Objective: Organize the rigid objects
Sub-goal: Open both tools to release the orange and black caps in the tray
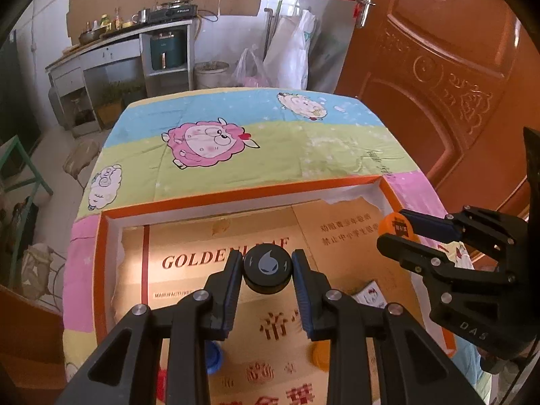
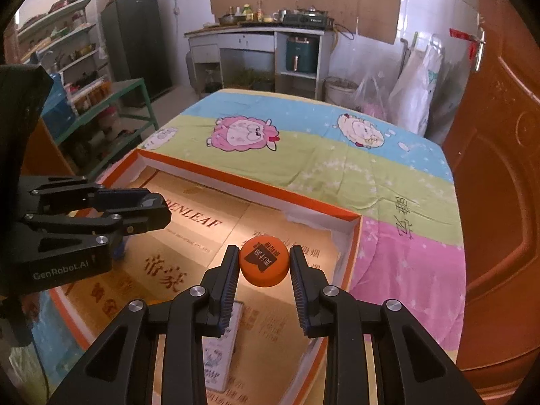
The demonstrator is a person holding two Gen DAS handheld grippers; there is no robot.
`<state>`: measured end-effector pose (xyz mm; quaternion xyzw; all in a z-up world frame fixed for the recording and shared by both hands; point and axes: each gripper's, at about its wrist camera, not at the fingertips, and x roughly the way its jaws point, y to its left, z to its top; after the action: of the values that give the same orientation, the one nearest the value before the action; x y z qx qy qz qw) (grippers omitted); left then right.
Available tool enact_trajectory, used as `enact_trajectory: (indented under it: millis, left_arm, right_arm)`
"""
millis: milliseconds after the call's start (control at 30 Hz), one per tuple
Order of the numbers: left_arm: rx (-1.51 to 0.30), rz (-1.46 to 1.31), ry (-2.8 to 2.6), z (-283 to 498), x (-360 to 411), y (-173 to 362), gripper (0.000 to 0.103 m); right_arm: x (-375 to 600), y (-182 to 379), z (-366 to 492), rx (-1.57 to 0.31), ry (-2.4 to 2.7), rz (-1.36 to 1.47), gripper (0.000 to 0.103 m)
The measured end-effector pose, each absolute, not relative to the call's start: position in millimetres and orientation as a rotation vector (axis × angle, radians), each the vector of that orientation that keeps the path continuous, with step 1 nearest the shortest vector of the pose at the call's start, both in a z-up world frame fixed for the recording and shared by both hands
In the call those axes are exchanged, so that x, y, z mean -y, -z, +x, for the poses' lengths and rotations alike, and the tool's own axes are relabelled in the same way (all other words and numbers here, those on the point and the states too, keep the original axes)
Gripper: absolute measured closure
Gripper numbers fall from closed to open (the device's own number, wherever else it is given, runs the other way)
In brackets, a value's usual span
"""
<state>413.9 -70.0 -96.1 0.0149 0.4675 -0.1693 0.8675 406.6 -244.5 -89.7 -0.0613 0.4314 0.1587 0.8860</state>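
Black cap (image 1: 267,267): a round, squat black lid with a pale grey drop-shaped mark on its flat top; it is held above the tray, over the cardboard printed "GOLDEN LEAF".
Black cap, facing: flat top turned up toward the left wrist camera, round with no long axis that shows; its axis runs roughly along the fingers.
Orange cap (image 2: 264,262): a round, squat orange lid with a dark printed label of Chinese characters on its flat top; it is held above the tray near the far right corner.
Orange cap, facing: label side toward the right wrist camera, the print reading upside down in that view.
Left gripper (image 1: 267,271): jaws narrowly parted and pinching the black cap by its sides, blue pads pressed on the rim.
Right gripper (image 2: 264,265): jaws narrowly parted and pinching the orange cap on both sides; in the left view it stands well to the right of the left gripper.
Tray (image 1: 236,191): a shallow orange-rimmed box with white inner walls, lined with brown printed cardboard (image 2: 189,236).
Other things in the tray: a blue cap (image 1: 213,357) and another orange piece (image 1: 320,357) lie partly hidden under the left fingers; a small printed box (image 2: 219,354) lies under the right fingers.
Tabletop (image 2: 303,155): covered by a cloth in blue, green and pink bands with cartoon sheep; the tray lies on its near part.
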Motion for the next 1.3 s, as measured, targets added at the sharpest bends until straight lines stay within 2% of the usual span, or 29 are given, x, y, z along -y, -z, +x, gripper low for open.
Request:
enact_trajectory:
  millis: [700, 1300]
  left_arm:
    - [-1.074, 0.045, 0.338, 447.3, 82.0, 126.2, 0.072]
    - [-1.05, 0.078, 0.324, 447.8, 88.2, 135.4, 0.072]
  right_arm:
    - [251.9, 116.6, 441.6, -0.992, -0.324, -0.091, 0.072]
    - [252.1, 133.6, 443.8, -1.026, -0.312, -0.101, 0.072]
